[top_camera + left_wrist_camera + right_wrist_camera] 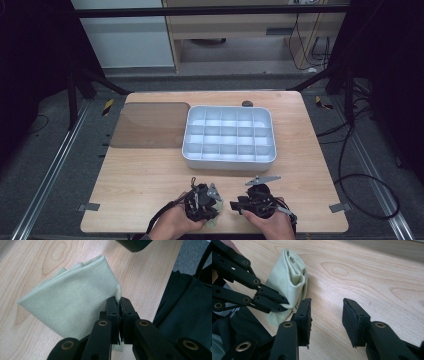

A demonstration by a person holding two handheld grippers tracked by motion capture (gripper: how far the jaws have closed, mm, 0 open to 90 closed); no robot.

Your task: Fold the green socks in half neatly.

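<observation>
A folded pale green cloth (75, 300) lies on the wooden table near its front edge. My left gripper (119, 302) is shut on one corner of it, with the fabric pinched between the pads. From above, the cloth (213, 223) peeks out under the left gripper (202, 204). My right gripper (325, 312) stands open just beside the cloth (287, 282), with bare wood between its pads. The left gripper (283, 303) comes in from the left there and grips the cloth's lower corner. The right gripper (236, 205) points left toward the other hand.
A white tray (229, 161) divided into several compartments sits mid-table, beyond both hands. A tinted flat lid (150, 125) lies to its left. A small dark object (247, 103) rests at the far edge. The table's front edge runs close under the hands.
</observation>
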